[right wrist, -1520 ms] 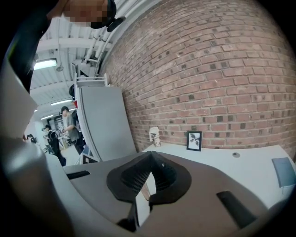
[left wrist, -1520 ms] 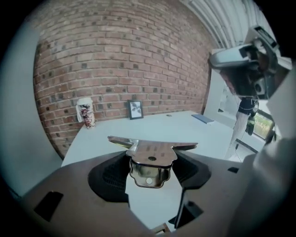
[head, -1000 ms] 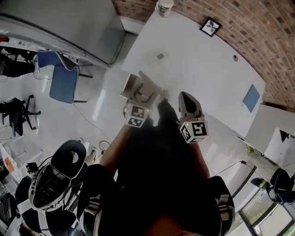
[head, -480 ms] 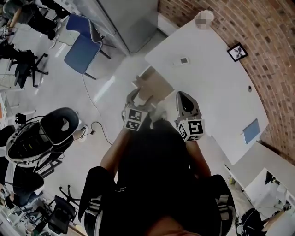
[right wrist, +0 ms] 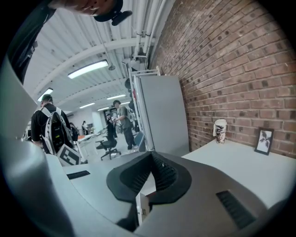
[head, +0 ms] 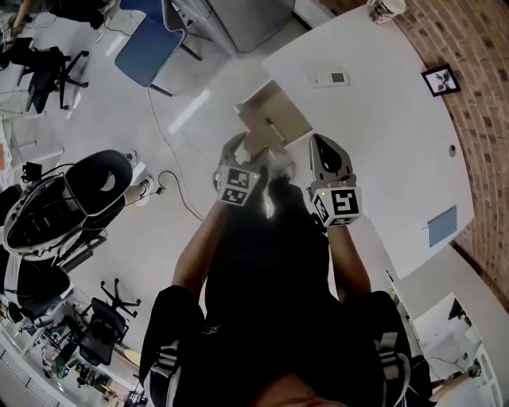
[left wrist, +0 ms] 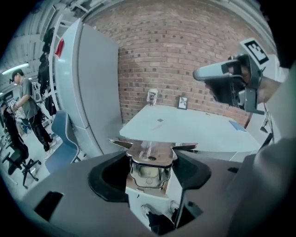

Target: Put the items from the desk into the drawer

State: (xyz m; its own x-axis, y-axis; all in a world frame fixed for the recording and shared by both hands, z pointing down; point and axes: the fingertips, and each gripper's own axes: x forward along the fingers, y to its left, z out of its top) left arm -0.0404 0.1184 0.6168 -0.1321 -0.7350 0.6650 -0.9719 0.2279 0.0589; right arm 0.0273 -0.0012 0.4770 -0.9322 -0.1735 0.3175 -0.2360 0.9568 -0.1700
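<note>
Pinches a shiny metal piece [left wrist: 148, 173] in the left gripper [left wrist: 150, 157], pads tight on either side, right at the near edge of the open brown drawer [head: 274, 119]. Holds the right gripper [right wrist: 151, 159] just beside it, over the edge of the white desk [head: 382, 159], claw pressed together on nothing. Farther along the desk: blue pad [head: 442, 226], small white remote [head: 328, 78], framed picture [head: 441, 79], then paper cup [head: 385, 9] by the brick wall [head: 485, 95].

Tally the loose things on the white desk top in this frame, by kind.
Paper cup: 1
Small grey device: 1
Picture frame: 1
Blue pad: 1
Total: 4
Small dark spot: too small to tell, not counted.
</note>
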